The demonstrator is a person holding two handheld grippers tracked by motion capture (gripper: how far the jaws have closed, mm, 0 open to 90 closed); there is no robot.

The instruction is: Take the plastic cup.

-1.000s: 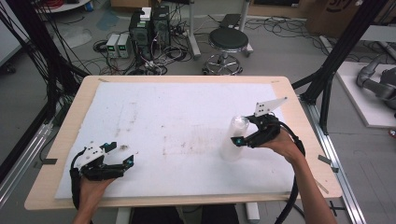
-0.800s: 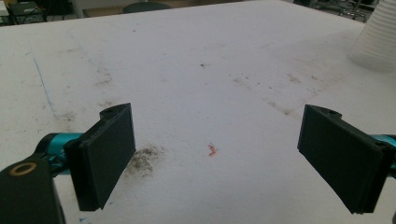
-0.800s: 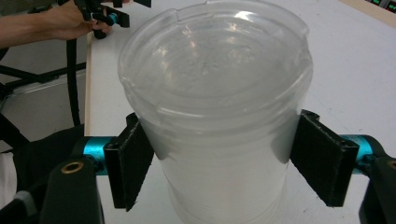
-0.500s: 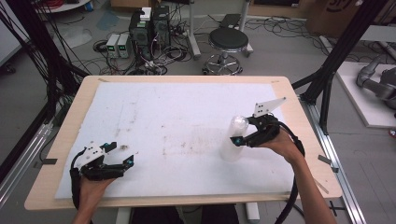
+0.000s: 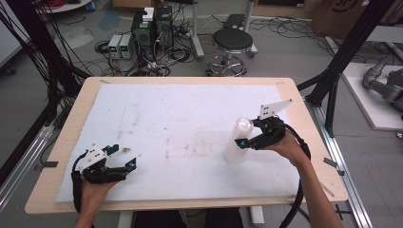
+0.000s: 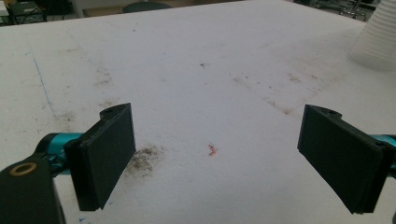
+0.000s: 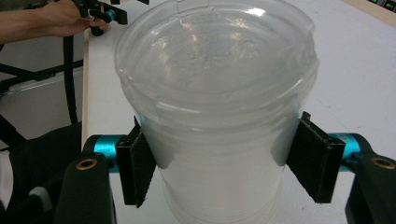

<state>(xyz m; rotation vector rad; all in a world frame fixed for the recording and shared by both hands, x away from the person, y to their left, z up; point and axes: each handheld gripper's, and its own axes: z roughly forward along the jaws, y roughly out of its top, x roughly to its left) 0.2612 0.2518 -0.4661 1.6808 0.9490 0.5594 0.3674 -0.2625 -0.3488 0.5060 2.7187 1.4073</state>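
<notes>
Since a second ago, your right gripper (image 5: 243, 142) has been closing its jaws on the clear plastic cup stack (image 5: 239, 141), and both pads now press its sides. That stack stands upright on the white foam mat (image 5: 190, 118), at about four o'clock from the mat's middle. Your left gripper (image 5: 124, 160) rests at eight o'clock, jaws apart and empty.

A stack of clear, ribbed plastic cups (image 5: 237, 142) stands upright, mouth up, on the white-covered bench (image 5: 180, 118) at its right side, its wall between two black pads (image 7: 140, 163).
</notes>
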